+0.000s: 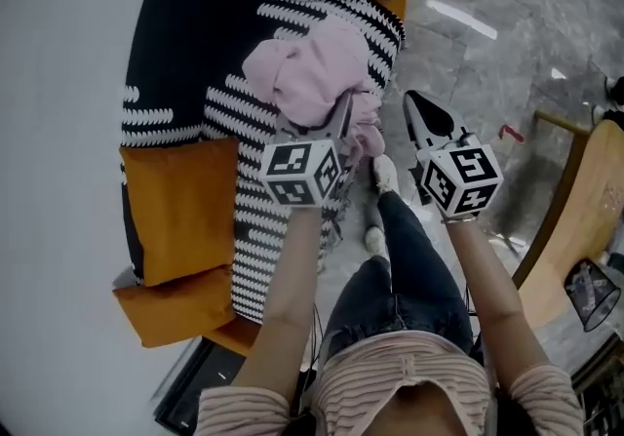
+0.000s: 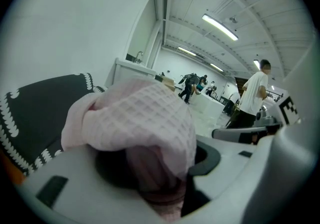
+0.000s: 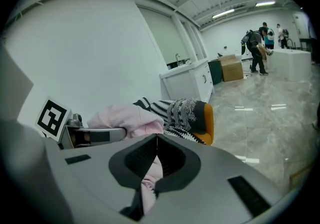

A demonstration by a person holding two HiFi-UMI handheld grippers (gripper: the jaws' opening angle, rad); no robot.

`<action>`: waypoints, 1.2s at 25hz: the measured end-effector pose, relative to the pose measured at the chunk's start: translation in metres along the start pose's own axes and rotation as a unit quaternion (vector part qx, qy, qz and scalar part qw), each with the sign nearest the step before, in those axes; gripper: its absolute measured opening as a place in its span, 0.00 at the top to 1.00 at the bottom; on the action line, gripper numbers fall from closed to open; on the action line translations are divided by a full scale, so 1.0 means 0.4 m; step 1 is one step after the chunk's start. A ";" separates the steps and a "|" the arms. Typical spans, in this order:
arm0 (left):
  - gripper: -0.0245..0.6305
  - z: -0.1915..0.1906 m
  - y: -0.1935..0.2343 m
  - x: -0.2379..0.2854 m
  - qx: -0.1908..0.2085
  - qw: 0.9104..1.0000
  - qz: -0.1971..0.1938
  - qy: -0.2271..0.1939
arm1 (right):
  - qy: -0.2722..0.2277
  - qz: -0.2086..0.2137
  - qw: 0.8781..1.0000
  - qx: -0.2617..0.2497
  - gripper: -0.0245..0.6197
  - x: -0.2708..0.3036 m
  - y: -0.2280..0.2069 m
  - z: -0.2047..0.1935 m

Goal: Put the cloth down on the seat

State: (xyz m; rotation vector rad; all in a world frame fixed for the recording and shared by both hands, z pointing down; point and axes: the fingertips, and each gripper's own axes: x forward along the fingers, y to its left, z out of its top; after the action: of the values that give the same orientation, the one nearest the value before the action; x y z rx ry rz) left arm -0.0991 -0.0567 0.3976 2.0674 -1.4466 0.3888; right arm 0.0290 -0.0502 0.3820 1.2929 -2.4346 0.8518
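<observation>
A bunched pink waffle cloth (image 1: 307, 73) hangs over the seat, an orange sofa (image 1: 180, 200) draped with a black-and-white patterned blanket (image 1: 195, 54). My left gripper (image 1: 343, 114) is shut on the cloth. In the left gripper view the cloth (image 2: 140, 118) fills the gap between the jaws and spills over the left gripper (image 2: 160, 178), with the blanket (image 2: 40, 113) behind it. My right gripper (image 1: 419, 110) is to the right of the cloth, apart from it, over the floor. The right gripper (image 3: 157, 138) has its jaw tips together with nothing in them. Past them are the cloth (image 3: 125, 118) and the sofa (image 3: 209, 118).
A white wall runs along the sofa's left. A person's legs and shoes (image 1: 385, 176) stand on the grey marble floor (image 1: 487, 24) right of the sofa. A wooden furniture piece (image 1: 575, 219) is at far right. Distant people (image 3: 257, 47), a cardboard box (image 3: 232, 67) and white cabinets (image 3: 187, 80) lie beyond.
</observation>
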 end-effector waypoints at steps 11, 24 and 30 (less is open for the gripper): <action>0.60 -0.086 0.065 0.189 0.009 0.999 0.006 0.037 | 0.031 -0.004 0.999 0.010 0.95 0.136 -0.071 -0.099; 0.60 -0.171 0.109 0.316 -0.004 0.997 0.010 0.072 | 0.077 -0.008 0.997 0.027 0.95 0.246 -0.127 -0.226; 0.60 -0.215 0.132 0.373 0.000 0.996 0.013 0.094 | 0.090 -0.009 0.996 0.022 0.95 0.288 -0.148 -0.252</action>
State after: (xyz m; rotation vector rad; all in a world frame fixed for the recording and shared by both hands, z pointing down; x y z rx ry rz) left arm -0.0853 -0.1299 0.5614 1.9562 -1.3613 0.5761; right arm 0.0070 -0.0920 0.5391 1.1940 -2.2739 0.9775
